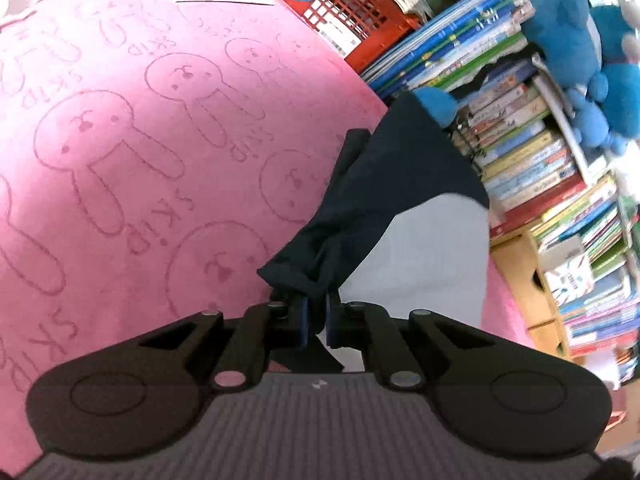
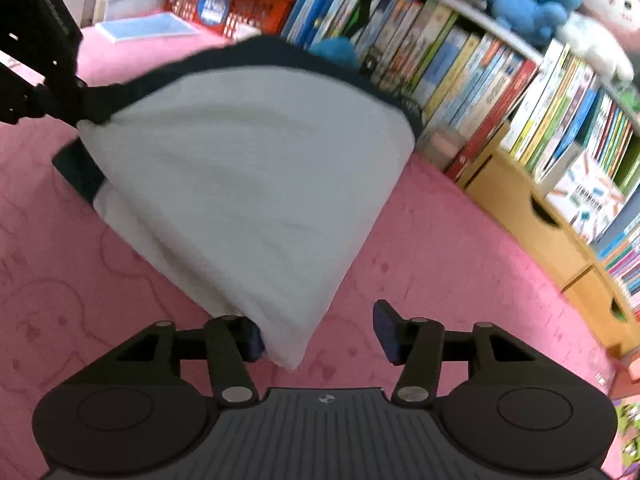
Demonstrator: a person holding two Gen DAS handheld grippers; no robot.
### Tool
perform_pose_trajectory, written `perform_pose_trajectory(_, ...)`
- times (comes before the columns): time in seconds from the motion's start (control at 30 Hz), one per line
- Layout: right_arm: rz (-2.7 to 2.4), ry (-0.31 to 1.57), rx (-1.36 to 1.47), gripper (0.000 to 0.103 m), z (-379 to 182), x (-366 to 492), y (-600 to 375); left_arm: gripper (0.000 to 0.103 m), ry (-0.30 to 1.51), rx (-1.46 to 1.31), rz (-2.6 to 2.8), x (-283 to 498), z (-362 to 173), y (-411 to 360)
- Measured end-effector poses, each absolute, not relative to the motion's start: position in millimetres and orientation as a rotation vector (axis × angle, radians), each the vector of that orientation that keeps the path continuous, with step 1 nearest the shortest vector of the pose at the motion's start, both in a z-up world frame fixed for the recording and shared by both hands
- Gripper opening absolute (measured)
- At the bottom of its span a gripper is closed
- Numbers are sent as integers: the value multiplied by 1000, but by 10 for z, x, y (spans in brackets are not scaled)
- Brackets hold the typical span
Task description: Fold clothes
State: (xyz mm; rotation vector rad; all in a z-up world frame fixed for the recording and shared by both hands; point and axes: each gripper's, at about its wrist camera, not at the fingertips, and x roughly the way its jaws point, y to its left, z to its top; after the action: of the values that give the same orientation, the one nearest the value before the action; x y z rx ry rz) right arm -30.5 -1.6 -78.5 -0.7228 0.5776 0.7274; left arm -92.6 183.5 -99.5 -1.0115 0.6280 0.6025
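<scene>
The left gripper (image 1: pixel 316 314) has its jaws pressed together on the dark sleeve (image 1: pixel 320 248) of the shirt (image 2: pixel 248 168). The right gripper (image 2: pixel 320 334) stands spread, and the shirt's grey corner hangs at its left pad, not pinched. The shirt stretches from there far-left, raised over the pink blanket (image 2: pixel 440 260).

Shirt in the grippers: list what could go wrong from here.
The right gripper is open, so the shirt's grey corner may drop and undo the fold. The left gripper pinches only the dark sleeve's edge, which could slip. The hanging cloth may bunch on the pink blanket.
</scene>
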Motion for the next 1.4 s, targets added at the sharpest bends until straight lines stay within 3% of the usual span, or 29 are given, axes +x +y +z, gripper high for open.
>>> perform_pose_trajectory(0.07,723,591,-714,49,-819,-283,-17,8,646,-968,593,-877,-984,1773)
perform_pose_trajectory(0.13,733,598,-726,28,-776,-311,-8,8,661,-956,583,-854,-985,1737)
perform_pose_trajectory(0.27,654,480,-778,28,-653,-448,-57,9,683,-951,558,-888,-1005,1715)
perform_pose_trajectory(0.57,591,506,-823,28,-566,-734,-228,11,726,-893,523,-1156,-963,1715)
perform_pose_trajectory(0.67,586,563,-801,28,-524,-811,-283,2,803,-812,664,-1322,-1006,1791)
perform_pose_trajectory(0.73,542,633,-778,15,-520,-831,-378,0,787,-881,675,-1528,-1081,1939)
perform_pose_trajectory(0.8,515,743,-712,15,-513,-790,-558,0,755,-856,655,-1633,-964,2019)
perform_pose_trajectory(0.93,513,857,-555,15,-346,-641,-881,3,651,-761,489,-1544,-668,1974)
perform_pose_trajectory(1.0,534,846,-517,17,-221,-546,-928,11,617,-775,375,-1382,-625,1911)
perform_pose_trajectory(1.07,555,816,-491,21,-135,-402,-867,36,592,-792,304,-1185,-642,1880)
perform_pose_trajectory(1.17,596,794,-446,29,-120,-102,-688,66,578,-759,275,-796,-691,1874)
perform_pose_trajectory(1.3,684,772,-466,43,-236,-5,-343,68,651,-640,313,-245,-840,1944)
perform_pose_trajectory(1.4,766,734,-496,46,-334,-121,-80,52,704,-530,348,-34,-995,1934)
